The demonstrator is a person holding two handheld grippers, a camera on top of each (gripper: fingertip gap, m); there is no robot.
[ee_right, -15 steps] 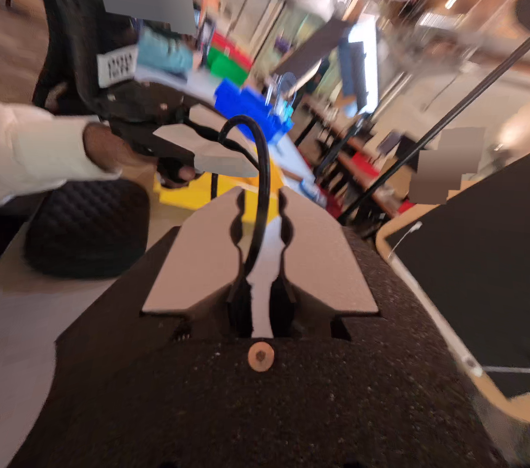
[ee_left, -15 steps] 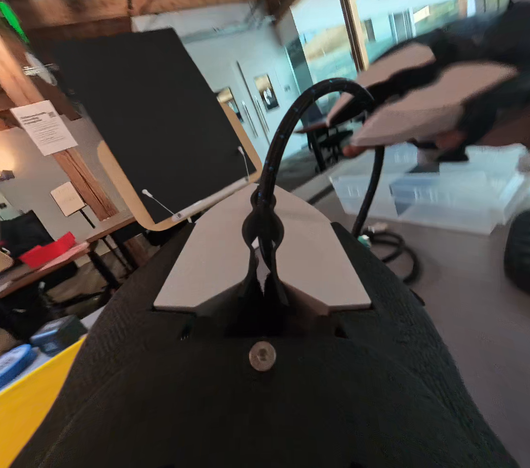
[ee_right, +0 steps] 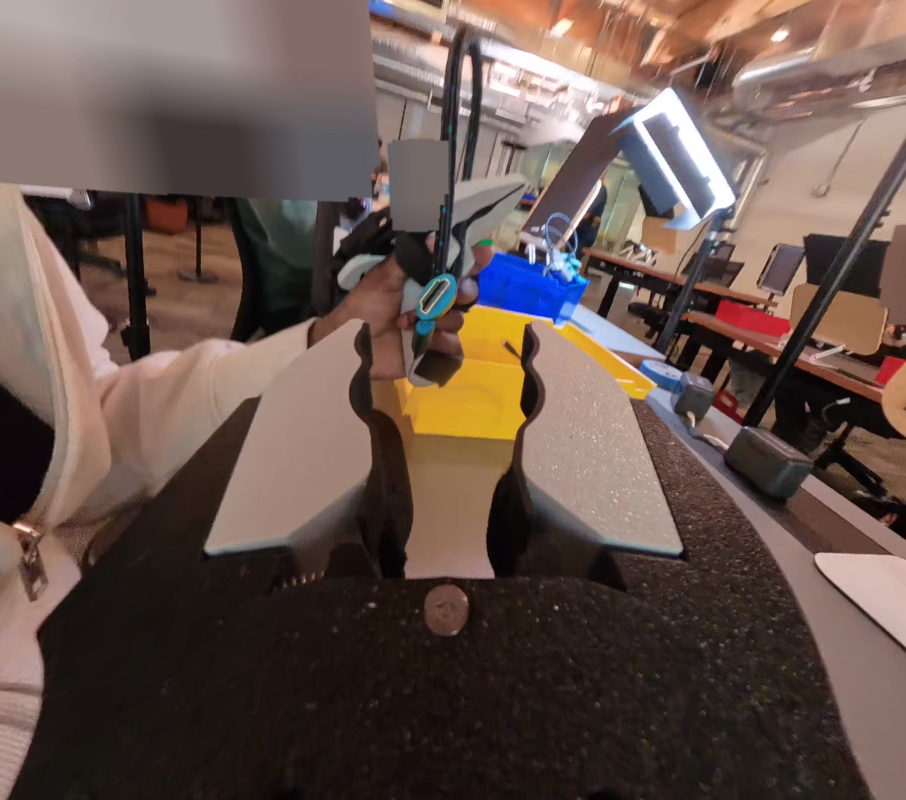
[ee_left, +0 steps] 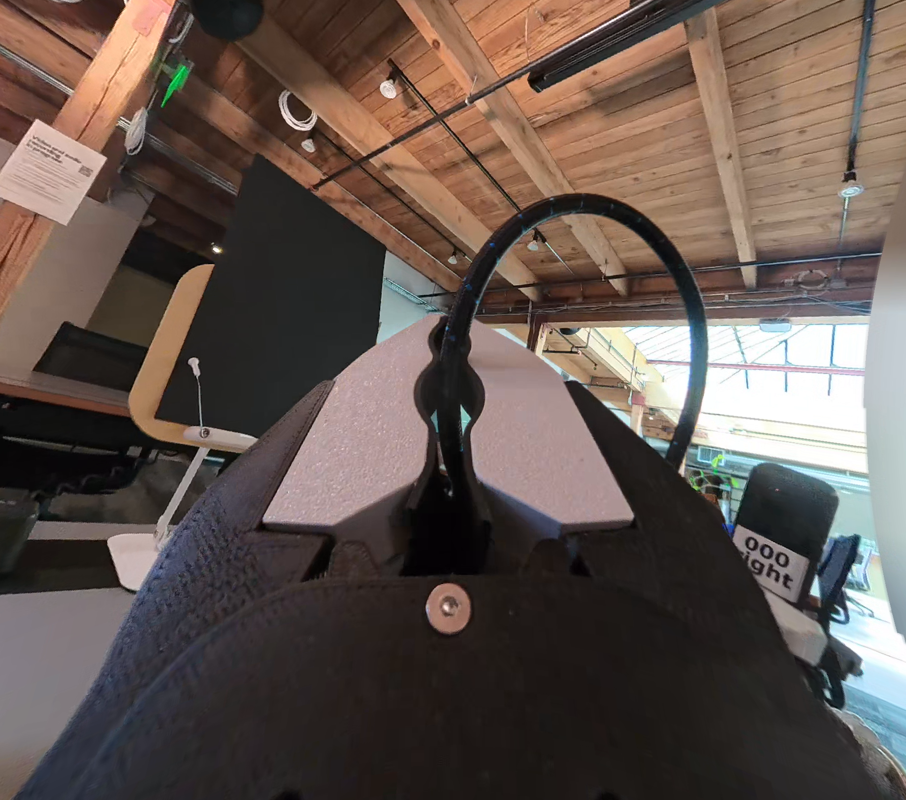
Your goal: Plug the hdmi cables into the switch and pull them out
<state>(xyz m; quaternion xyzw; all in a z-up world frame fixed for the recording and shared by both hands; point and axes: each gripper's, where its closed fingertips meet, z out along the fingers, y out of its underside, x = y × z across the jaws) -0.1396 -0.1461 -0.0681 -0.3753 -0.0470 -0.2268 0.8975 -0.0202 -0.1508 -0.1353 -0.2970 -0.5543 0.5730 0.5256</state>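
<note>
left gripper (ee_left: 453, 365): fingers pressed together on the black hdmi cable (ee_left: 578, 208), which sits in the notch between them at frame centre. from the tips the cable arcs up and over to the right, then drops behind the gripper's right edge, against the wooden ceiling.

right gripper (ee_right: 443, 335): fingers spread wide apart, nothing between them, touching nothing.

right wrist view, upper centre: the left gripper (ee_right: 483, 208) appears farther off, held in a hand (ee_right: 392, 316) with a cream sleeve. the cable (ee_right: 461, 90) loops tall and narrow above it. the cable's plug (ee_right: 436, 295), teal-rimmed with its metal mouth facing the camera, hangs just below that gripper, above and slightly left of the gap between the right gripper's tips, not touching them.

containers: a yellow bin (ee_right: 461, 404) lies beyond the right fingertips at centre frame; one small dark item shows near its back wall, too small to identify. behind it, right of centre, a blue bin (ee_right: 529, 291) holds a tangle of light cables.

the switch does not show in either view.
</note>
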